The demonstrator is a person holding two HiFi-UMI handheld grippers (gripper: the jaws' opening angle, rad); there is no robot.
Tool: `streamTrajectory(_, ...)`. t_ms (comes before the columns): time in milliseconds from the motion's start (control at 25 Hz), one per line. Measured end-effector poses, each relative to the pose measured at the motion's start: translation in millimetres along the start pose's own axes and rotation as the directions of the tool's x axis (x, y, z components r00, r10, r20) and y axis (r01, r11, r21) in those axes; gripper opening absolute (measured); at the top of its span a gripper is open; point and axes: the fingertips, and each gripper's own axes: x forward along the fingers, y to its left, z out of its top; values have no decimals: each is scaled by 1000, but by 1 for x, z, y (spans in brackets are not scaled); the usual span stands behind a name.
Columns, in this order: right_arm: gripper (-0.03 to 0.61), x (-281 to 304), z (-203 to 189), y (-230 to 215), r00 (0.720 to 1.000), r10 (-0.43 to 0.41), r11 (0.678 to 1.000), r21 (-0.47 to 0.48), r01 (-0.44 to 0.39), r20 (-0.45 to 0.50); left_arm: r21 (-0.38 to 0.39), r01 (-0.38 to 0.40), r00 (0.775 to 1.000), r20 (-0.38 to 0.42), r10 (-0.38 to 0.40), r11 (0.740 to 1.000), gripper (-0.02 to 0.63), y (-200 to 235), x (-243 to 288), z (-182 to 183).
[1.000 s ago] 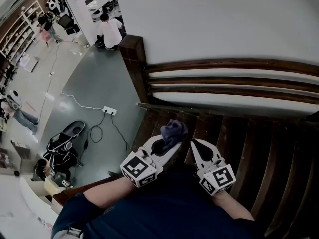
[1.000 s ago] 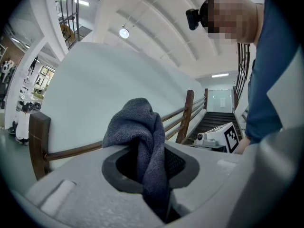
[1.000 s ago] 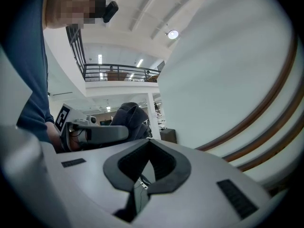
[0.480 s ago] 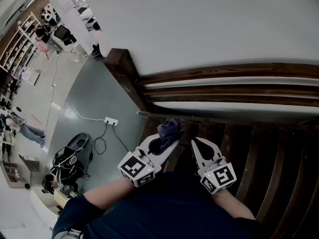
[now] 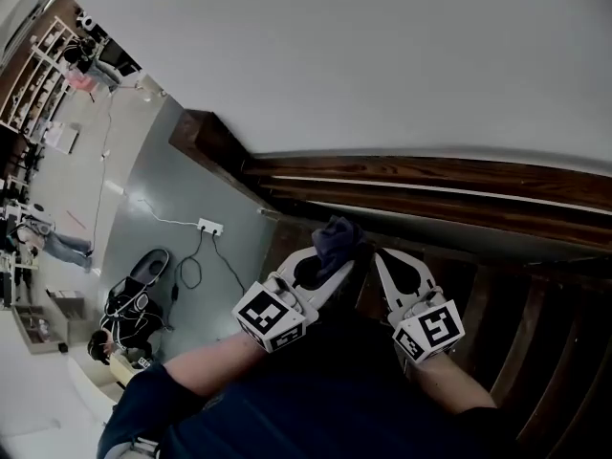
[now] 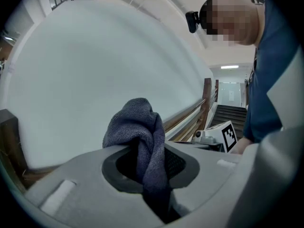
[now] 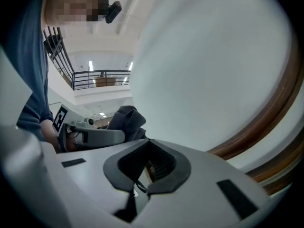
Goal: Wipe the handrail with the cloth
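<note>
The left gripper [image 5: 325, 266] is clamped on the dark cloth [image 5: 337, 237], which bunches past its jaws, the right gripper [image 5: 384, 259] beside it is closed on nothing, and I judge the wiping not yet begun: next the cloth must be pressed onto the wooden handrail [image 5: 430, 173] close ahead.

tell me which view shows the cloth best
The left gripper view: the cloth fills the centre, bunched and clamped in the left gripper. The head view shows it small at that gripper's tip; the right gripper view shows only a dark lump of it beyond the left gripper.
</note>
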Motion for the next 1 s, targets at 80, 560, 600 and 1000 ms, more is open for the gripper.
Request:
streamTrajectory(80, 9, 9, 2, -11, 1000, 2, 1000, 4, -2, -5, -9, -6, 1000, -11, 6, 1000, 77, 9, 10, 0)
streamTrajectory(560, 9, 70, -18, -38, 999, 15, 1000, 1, -15, -45, -64, -61, 998, 24, 63, 996, 77, 74, 46, -26)
streamTrajectory(600, 9, 76, -21, -41, 999, 14, 1000, -1, -14, -45, -61, -70, 997, 30, 72, 996, 77, 82, 49, -31)
streamTrajectory(1000, 9, 141, -93, -79, 999, -28, 999, -36, 26, -47, -88, -124, 987, 87, 132, 988, 77, 161, 80, -117)
